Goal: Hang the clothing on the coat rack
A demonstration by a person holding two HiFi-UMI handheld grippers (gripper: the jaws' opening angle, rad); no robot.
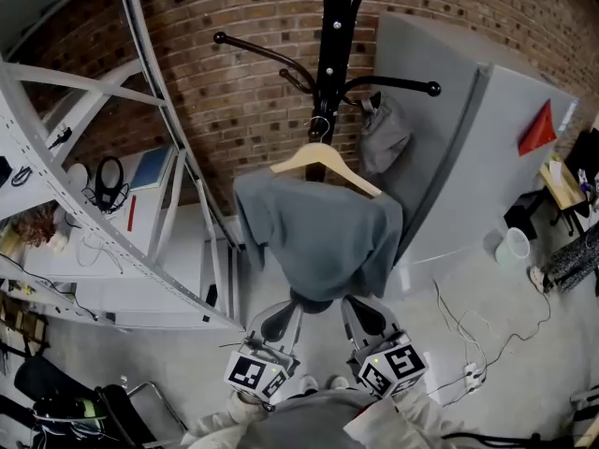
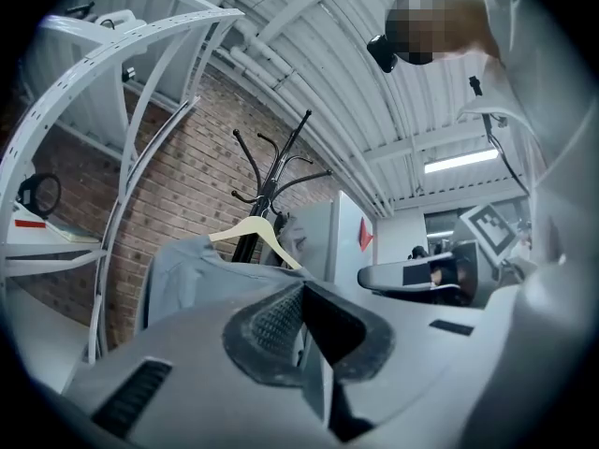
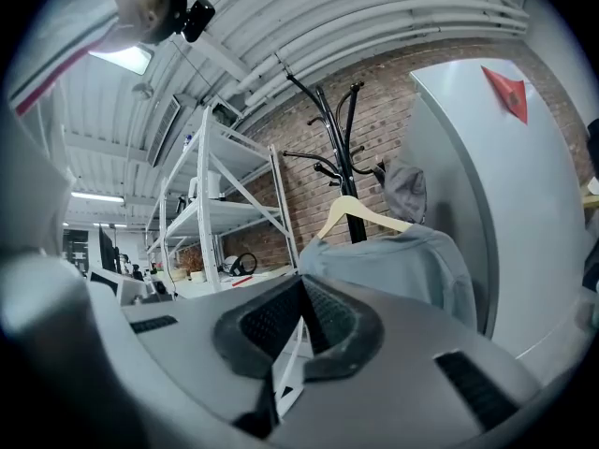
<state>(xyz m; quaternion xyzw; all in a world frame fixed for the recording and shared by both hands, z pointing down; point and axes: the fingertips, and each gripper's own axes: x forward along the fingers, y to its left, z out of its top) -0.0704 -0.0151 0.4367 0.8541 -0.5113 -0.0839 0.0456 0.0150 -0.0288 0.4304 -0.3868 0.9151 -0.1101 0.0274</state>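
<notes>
On the coat rack (image 1: 334,26), the grey shirt (image 1: 318,237) hangs lengthwise downward.

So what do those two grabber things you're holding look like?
Both are smooth grey plastic. The left gripper and the right gripper each have two jaws lined with black, bumpy pads. Each one carries a white cube printed with black square markers. The person's sleeves are pale, off-white cloth.
</notes>
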